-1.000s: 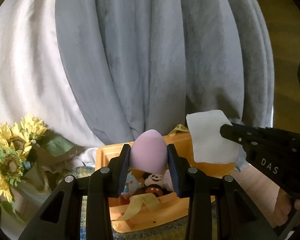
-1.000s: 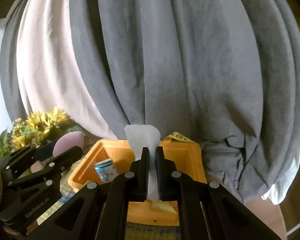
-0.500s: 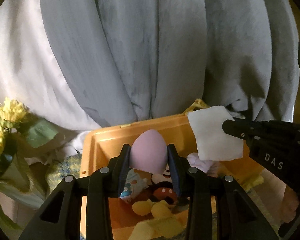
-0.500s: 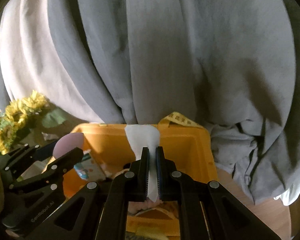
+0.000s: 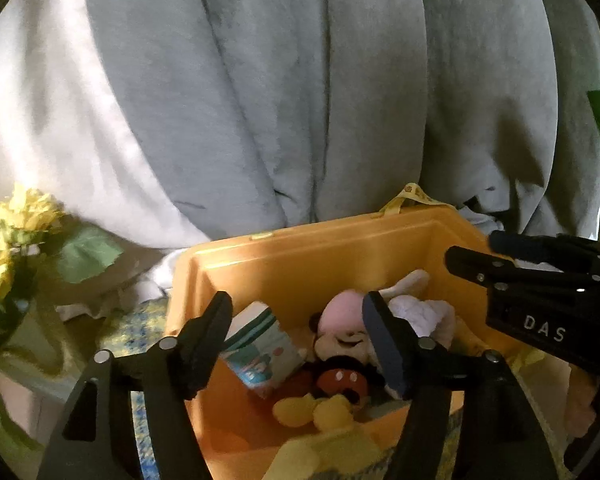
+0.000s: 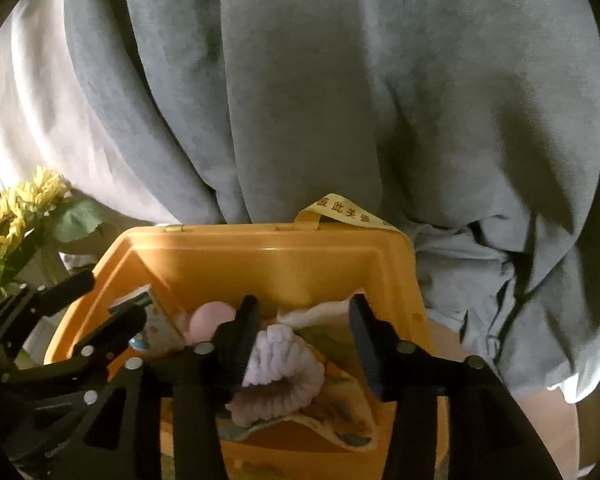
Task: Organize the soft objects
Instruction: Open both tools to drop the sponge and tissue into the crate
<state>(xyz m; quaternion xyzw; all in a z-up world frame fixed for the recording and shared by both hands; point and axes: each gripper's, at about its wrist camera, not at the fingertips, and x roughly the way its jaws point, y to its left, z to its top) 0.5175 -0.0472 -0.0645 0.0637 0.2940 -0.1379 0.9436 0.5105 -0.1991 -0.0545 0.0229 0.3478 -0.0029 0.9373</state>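
- Backdrop: grey curtain hanging in heavy folds, with a paler cloth to its left.
- Sunflowers, yellow with green leaves, standing left of the bin.
- Orange bin, open-topped, set in front of the curtain; a yellow printed ribbon loops over its far rim.
- Left gripper: over the bin, jaws opening, nothing pressed between the pads.
- Right gripper: over the bin's right half, jaws opening, nothing gripped.
- Pink egg-shaped sponge: lying in the bin, between the two grippers.
- Mouse plush toy: in the bin's middle, below the left gripper, yellow feet toward the camera.
- Printed packet: in the bin, just beside the plush on its left.
- Lilac fluffy cloth: bunched in the bin under the right gripper, on a patterned cloth.
- White pad: whereabouts cannot be told for certain.
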